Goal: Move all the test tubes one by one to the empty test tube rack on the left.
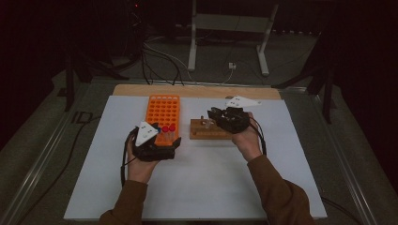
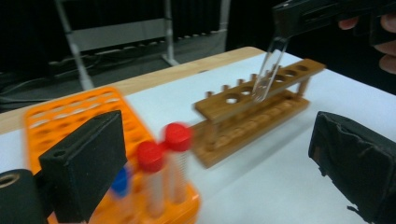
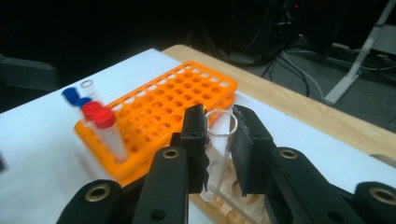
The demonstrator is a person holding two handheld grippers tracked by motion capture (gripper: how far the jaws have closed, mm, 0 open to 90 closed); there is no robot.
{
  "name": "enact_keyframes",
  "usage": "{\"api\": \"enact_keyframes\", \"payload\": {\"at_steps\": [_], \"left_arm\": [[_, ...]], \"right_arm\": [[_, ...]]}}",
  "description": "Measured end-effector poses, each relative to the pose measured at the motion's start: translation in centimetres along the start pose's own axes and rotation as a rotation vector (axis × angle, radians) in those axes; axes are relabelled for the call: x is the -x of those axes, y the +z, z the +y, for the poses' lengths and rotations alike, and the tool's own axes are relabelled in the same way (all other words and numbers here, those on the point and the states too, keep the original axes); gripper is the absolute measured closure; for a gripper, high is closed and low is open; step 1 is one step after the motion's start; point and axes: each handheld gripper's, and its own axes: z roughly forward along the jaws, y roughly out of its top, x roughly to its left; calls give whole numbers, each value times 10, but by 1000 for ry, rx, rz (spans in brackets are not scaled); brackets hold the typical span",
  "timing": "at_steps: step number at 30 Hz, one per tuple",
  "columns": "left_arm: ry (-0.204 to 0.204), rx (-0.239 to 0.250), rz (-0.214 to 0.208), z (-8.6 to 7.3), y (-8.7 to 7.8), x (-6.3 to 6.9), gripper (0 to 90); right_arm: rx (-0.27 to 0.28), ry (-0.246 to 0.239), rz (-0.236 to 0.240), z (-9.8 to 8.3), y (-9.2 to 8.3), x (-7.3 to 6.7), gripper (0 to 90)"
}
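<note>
My right gripper (image 3: 219, 135) is shut on a clear, empty glass test tube (image 3: 217, 158), held upright just above the wooden tube rack (image 1: 209, 130). In the left gripper view the same tube (image 2: 268, 70) hangs tilted over the rack's holes (image 2: 252, 107). An orange plastic rack (image 1: 163, 112) stands left of the wooden one. At its near end it holds two red-capped tubes (image 2: 163, 149) and blue-capped ones (image 3: 72, 95). My left gripper (image 1: 157, 140) is open at that near end, its wide jaws (image 2: 215, 140) empty, the red caps just ahead of them.
Both racks stand on a white sheet (image 1: 197, 183) over a wooden tabletop. A metal stand (image 1: 230, 23) and loose cables (image 1: 159, 61) lie on the floor beyond the far edge. The person's brown sleeves come in from the bottom.
</note>
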Motion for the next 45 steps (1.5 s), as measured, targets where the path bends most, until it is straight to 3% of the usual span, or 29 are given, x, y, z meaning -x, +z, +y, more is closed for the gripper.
{"api": "enact_keyframes", "payload": {"at_steps": [8, 15, 25, 32, 36, 38, 40, 45], "left_arm": [[28, -37, -55, 2, 33, 24, 110], [54, -57, -80, 1, 47, 36, 269], [68, -64, -123, -1, 52, 39, 594], [74, -80, -142, -2, 54, 37, 730], [71, -79, -153, -2, 54, 37, 755], [64, -80, -156, -3, 54, 36, 757], [58, -80, -159, -3, 53, 35, 758], [50, -79, -150, -5, 51, 31, 759]], "right_arm": [[-37, -18, 66, -10, -3, -13, 761], [-53, -28, 122, -12, -3, -25, 760], [-72, -45, 170, -14, 3, -37, 760], [-83, -56, 190, -15, 7, -44, 760], [-83, -56, 192, -15, 8, -44, 753], [-73, -47, 204, -15, 7, -43, 661], [-70, -29, 208, -16, 6, -42, 510], [-38, -8, 179, -17, 3, -40, 249]]}}
